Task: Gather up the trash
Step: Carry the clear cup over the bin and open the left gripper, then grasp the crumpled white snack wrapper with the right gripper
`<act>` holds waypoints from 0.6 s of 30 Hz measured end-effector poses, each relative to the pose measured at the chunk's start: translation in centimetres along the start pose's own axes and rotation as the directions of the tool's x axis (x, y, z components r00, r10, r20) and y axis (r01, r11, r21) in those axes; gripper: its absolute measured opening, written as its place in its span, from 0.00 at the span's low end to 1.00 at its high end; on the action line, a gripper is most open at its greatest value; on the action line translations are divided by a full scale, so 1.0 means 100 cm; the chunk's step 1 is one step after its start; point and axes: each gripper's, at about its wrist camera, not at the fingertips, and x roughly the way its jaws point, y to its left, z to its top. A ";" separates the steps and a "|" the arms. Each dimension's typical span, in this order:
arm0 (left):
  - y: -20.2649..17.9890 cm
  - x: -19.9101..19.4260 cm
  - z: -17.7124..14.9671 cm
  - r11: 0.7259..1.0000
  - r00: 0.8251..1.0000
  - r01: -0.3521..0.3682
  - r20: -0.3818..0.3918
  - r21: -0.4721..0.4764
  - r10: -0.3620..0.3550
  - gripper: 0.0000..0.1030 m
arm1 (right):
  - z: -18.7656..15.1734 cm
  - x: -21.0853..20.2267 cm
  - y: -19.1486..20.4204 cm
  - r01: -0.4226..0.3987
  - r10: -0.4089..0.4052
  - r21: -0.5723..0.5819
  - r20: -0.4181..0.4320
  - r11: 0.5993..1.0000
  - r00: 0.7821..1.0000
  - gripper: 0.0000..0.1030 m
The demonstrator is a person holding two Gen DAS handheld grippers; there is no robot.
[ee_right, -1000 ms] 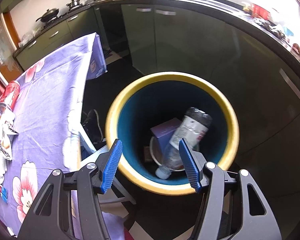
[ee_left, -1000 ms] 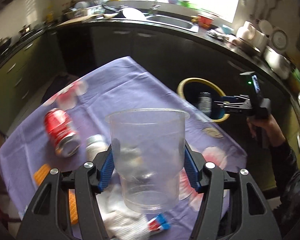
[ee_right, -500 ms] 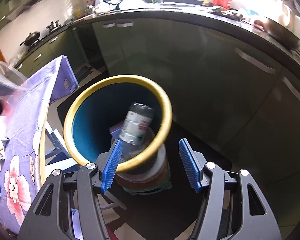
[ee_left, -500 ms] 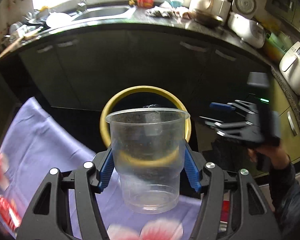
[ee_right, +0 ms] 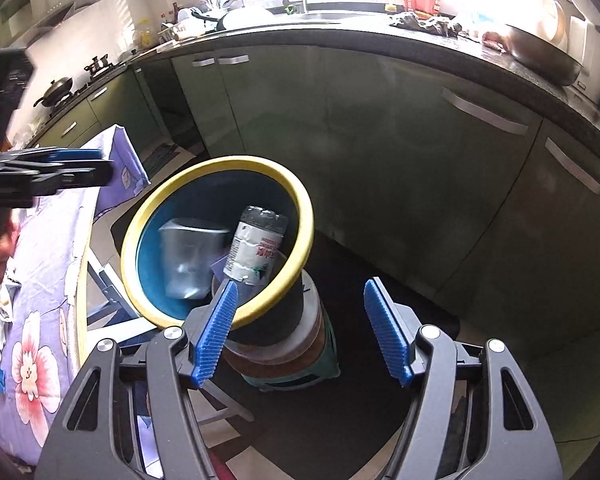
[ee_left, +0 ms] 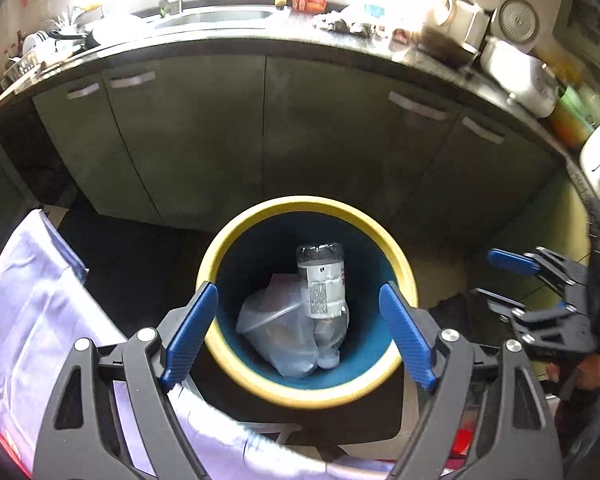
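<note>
A bin with a yellow rim (ee_left: 220,256) and blue inside stands on the floor by the table. A clear plastic cup (ee_left: 278,330) and a plastic bottle (ee_left: 324,286) lie inside it; both also show in the right wrist view, the cup (ee_right: 188,260) and the bottle (ee_right: 256,250). My left gripper (ee_left: 300,332) is open and empty, right above the bin's mouth. My right gripper (ee_right: 302,330) is open and empty, held to the right of the bin (ee_right: 296,200). It also shows in the left wrist view (ee_left: 504,280).
The table with a purple flowered cloth (ee_left: 32,304) is at the left, with scraps of trash on it (ee_right: 4,304). The bin sits on stacked stools (ee_right: 284,360). Dark green kitchen cabinets (ee_left: 300,140) and a cluttered counter (ee_right: 420,24) run behind.
My left gripper opened over the bin and the clear cup dropped in beside the bottle. My right gripper drew back to the right of the bin.
</note>
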 end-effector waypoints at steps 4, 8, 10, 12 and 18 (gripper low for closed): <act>0.010 -0.061 -0.025 1.000 0.996 -0.004 0.091 -0.013 0.005 0.78 | 0.000 0.002 0.013 -0.018 0.018 -0.023 -0.006 1.000 1.000 0.64; 0.025 -0.124 -0.061 0.997 0.986 -0.041 0.158 -0.061 0.050 0.79 | 0.003 0.003 0.040 -0.046 0.045 -0.078 -0.016 0.996 0.999 0.64; 0.034 -0.152 -0.082 0.994 0.978 -0.053 0.194 -0.097 0.071 0.82 | 0.004 0.003 0.056 -0.062 0.060 -0.110 -0.018 0.992 0.998 0.64; 0.045 -0.179 -0.107 0.987 0.969 -0.075 0.223 -0.140 0.106 0.85 | 0.005 0.004 0.073 -0.078 0.076 -0.147 -0.024 0.986 0.997 0.65; 0.078 -0.249 -0.196 0.931 0.923 -0.224 0.246 -0.288 0.298 0.86 | 0.002 0.015 0.157 -0.221 0.203 -0.302 -0.091 0.927 0.975 0.65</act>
